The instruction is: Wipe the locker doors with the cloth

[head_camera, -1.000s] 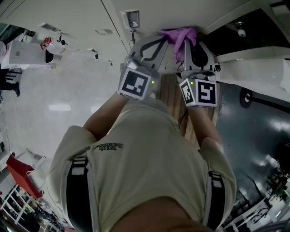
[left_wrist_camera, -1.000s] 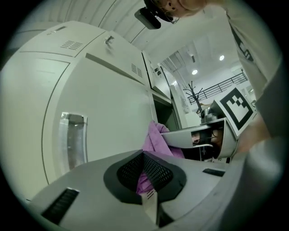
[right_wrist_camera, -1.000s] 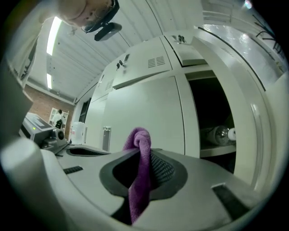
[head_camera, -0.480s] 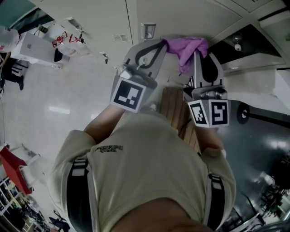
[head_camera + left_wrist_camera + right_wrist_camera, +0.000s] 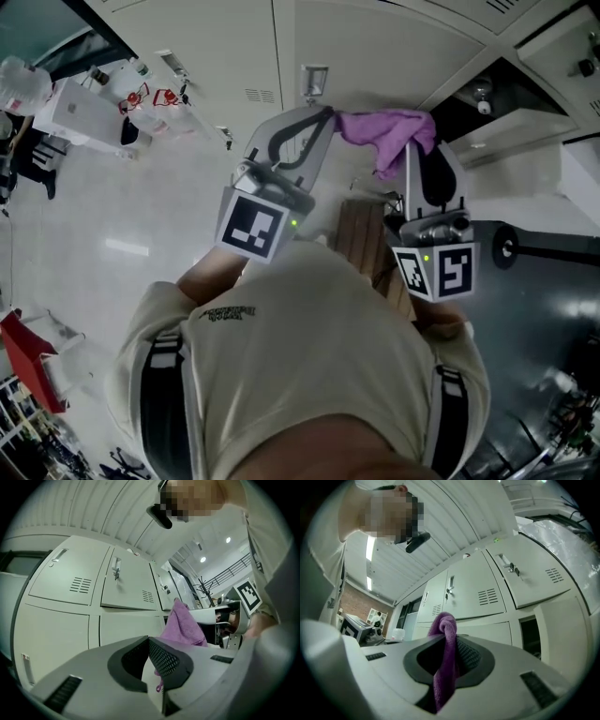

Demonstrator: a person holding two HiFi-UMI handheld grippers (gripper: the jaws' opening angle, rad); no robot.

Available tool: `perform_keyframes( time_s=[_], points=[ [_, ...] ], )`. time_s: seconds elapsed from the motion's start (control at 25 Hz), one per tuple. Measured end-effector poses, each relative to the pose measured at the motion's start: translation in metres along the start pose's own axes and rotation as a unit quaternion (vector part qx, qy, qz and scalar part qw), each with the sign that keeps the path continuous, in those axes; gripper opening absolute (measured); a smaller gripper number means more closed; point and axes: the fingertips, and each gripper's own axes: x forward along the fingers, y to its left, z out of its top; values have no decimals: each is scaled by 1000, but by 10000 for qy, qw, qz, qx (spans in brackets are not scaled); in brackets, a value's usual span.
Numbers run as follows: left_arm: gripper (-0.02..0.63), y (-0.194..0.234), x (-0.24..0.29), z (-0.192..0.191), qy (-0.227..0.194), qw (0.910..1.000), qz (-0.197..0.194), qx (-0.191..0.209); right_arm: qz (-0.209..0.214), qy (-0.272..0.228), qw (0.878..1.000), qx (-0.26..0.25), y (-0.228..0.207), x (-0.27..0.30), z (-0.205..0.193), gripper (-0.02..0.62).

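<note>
While both tongs are raised toward the locker doors (image 5: 375,42), the head view shows the cloth (image 5: 384,129) strung crosswise between the left tongs (image 5: 330,114) and the right tongs (image 5: 415,155). Its long axis runs along the door faces, not into them, and its bulk hangs at the right-hand end.

Left gripper view: the jaws are pressed together at the tips. A purple scrap shows in the gap behind them, so they appear to pinch a corner. The doors stand straight ahead.

Right gripper view: the jaws are clamped on a thick fold of cloth that droops between them, again with the doors ahead.

Judgement: the cloth hangs in front of the doors and contact is unconfirmed. The left tongs look nearer a closed door. The coming move is a push forward to lay the cloth flat.
</note>
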Motion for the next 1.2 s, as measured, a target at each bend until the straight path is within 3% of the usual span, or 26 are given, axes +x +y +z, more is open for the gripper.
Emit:
perform_keyframes(
  time_s=[0.48,0.8,1.2],
  points=[
    [0,0,-35,-13,283,9994,19,183,-115,168,9998,45,1,-34,-6,48],
    [0,-1,-32,-9,190,9997,11,167,79,300,9993,-206,12,-30,-10,48],
    [0,-6,-26,-10,169,9997,-75,128,13,292,9994,-188,6,-29,-9,46]
  ],
)
